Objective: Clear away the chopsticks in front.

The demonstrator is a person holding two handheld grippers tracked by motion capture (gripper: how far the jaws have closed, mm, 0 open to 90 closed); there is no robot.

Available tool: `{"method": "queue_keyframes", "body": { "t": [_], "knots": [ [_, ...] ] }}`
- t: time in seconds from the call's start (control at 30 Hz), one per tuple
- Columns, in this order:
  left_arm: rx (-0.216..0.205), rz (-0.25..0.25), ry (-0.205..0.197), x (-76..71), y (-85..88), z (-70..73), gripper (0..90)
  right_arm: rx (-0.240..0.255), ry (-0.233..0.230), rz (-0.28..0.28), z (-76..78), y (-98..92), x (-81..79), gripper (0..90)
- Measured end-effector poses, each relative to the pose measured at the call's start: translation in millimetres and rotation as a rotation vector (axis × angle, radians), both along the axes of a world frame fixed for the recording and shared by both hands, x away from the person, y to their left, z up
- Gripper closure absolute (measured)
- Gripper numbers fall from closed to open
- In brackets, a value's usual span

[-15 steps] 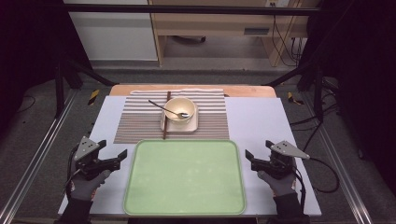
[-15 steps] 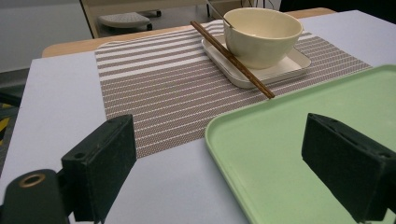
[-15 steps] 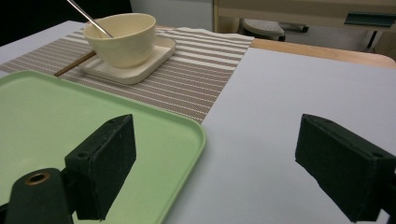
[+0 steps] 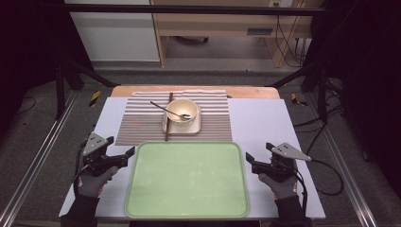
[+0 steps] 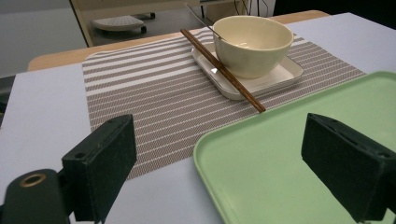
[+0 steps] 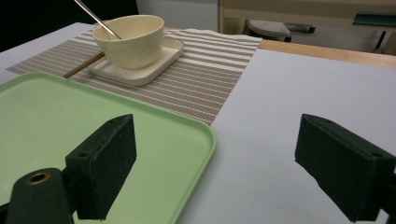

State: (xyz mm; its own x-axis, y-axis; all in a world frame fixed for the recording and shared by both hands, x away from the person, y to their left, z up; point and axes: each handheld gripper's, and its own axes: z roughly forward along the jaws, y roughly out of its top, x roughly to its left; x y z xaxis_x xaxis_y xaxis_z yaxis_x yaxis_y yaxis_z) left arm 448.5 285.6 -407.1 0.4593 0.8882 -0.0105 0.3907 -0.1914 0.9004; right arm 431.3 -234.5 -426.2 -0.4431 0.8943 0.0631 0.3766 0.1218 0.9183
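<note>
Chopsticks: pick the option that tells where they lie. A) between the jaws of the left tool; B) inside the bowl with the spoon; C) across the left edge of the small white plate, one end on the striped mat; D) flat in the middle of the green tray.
C: the chopsticks cross the white plate beside the bowl, their near end on the striped mat.

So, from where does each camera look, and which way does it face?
High view: above the person's side, facing forward and down on the table; gloved hands with the left gripper and right gripper flank the tray.
Left gripper view: rides low at the tray's left edge, facing the bowl and chopsticks; its open jaws show.
Right gripper view: low at the tray's right edge, facing the bowl; open jaws show.
Shared: both gripper views show the tray, the bowl, the mat.
</note>
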Motion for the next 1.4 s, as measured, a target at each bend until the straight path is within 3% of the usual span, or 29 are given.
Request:
{"method": "queue_keyframes", "body": {
  "t": [0.57,0.97,1.4],
  "knots": [
    [0.002,0.009,-0.024,36.4,-20.0,12.7,12.4,0.004,-0.001,-0.006,1.0,0.7,0.9,12.8],
    [0.069,0.01,0.009,75.1,-46.3,11.3,14.2,-0.002,-0.002,-0.005,0.8,3.4,2.5,12.9],
    [0.119,0.01,0.041,100.7,-67.2,3.7,16.3,0.0,-0.005,-0.015,1.0,2.9,3.1,13.3]
  ]
}}
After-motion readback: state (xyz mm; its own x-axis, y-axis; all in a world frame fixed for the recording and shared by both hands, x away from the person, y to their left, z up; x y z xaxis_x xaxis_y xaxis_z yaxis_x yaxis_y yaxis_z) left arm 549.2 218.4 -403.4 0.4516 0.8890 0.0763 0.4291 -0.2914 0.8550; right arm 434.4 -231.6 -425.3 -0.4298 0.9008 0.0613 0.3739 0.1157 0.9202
